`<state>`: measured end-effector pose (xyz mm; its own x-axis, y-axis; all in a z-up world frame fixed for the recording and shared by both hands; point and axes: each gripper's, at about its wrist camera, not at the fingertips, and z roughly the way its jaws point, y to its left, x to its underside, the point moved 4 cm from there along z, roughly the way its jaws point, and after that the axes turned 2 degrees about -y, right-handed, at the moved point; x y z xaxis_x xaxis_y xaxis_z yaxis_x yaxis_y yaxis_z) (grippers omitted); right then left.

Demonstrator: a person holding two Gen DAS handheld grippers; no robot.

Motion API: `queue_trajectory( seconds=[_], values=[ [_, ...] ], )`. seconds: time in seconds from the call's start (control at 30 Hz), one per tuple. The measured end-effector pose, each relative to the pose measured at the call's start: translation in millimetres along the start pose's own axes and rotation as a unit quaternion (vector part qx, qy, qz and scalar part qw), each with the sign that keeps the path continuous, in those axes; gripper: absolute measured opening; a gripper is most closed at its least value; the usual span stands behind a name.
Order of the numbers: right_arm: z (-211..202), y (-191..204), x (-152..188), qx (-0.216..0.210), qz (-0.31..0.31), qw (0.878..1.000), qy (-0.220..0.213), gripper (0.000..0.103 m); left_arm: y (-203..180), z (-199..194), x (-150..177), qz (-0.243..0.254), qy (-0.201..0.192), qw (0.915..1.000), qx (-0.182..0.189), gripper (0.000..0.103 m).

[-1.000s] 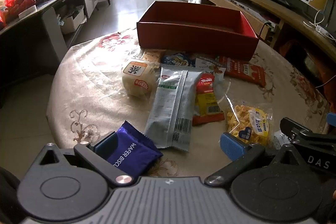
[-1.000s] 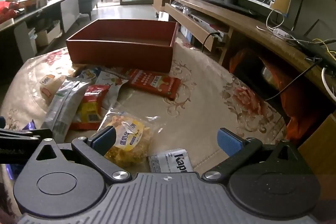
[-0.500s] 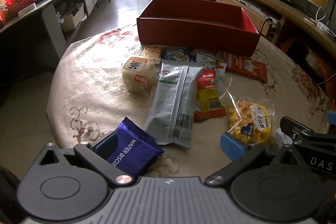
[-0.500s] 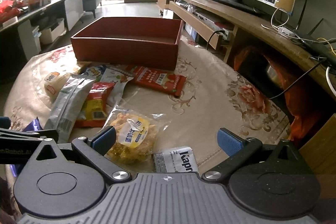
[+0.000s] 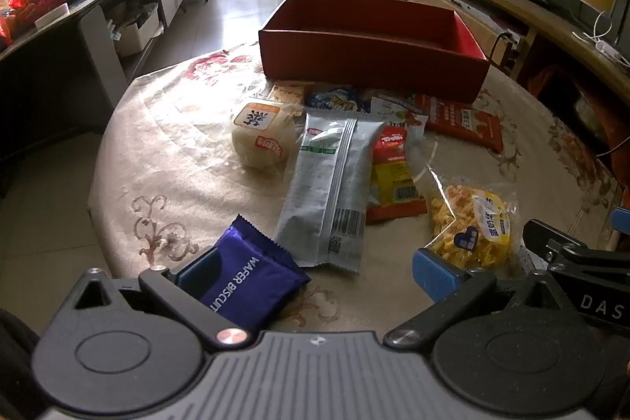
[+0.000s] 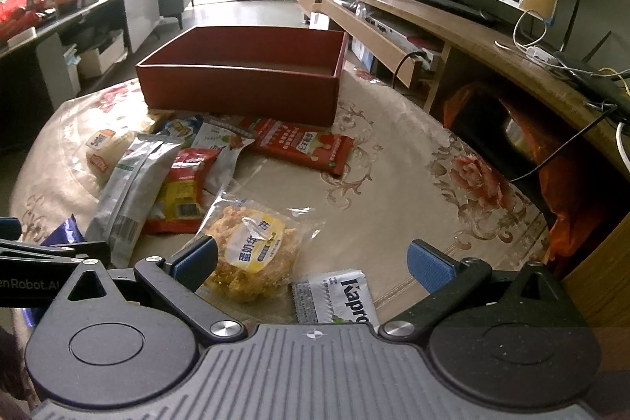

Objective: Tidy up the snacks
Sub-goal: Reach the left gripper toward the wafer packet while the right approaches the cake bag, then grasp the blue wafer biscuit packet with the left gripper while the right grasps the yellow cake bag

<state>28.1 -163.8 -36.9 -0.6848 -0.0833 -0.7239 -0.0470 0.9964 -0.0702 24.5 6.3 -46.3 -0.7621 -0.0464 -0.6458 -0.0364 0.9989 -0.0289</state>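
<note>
Living-room worktop under a floral cloth, snack packets scattered before an empty red box.

Both sets of jaws stand apart, clamped on nothing. At the left gripper, a purple wafer packet lies against the blue pad at 9 o'clock. At the right gripper, a clear bag of yellow crisps sits at 10 o'clock and a white Kapro sachet at 6. Farther out at 12 lie a long silver pouch, a red-yellow pack, a wrapped bun and the red box. All look light and crinkly; film may slip, and the crisps would crush, so I would pinch sealed edges gently.
</note>
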Motion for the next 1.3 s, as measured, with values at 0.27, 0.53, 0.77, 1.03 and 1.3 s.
queue_trajectory(
  seconds=[0.27, 0.53, 0.77, 1.03, 1.3],
  values=[
    [2.3, 5.8, 1.9, -0.009, -0.009, 1.000, 0.010, 0.103, 6.4, -1.3, 5.0, 0.001, 0.007, 1.0000, -0.003, 0.103],
    [8.2, 23.2, 1.7, -0.024, -0.030, 0.999, 0.022, 0.103, 25.4, 0.8, 10.2, -0.009, 0.017, 0.9997, -0.018, 0.102],
    [16.4, 43.5, 1.9, -0.054, -0.039, 0.996, 0.051, 0.103, 44.0, 2.6, 13.9, -0.014, 0.024, 0.9995, -0.018, 0.102],
    [16.8, 51.0, -0.8, -0.066, -0.052, 0.995, 0.057, 0.103, 43.2, 14.5, 13.3, 0.043, 0.046, 0.9980, 0.001, 0.102],
    [21.4, 31.5, -0.9, -0.053, -0.034, 0.996, 0.063, 0.103, 45.6, 37.2, 11.1, 0.094, 0.078, 0.9922, 0.024, 0.102]
  ],
)
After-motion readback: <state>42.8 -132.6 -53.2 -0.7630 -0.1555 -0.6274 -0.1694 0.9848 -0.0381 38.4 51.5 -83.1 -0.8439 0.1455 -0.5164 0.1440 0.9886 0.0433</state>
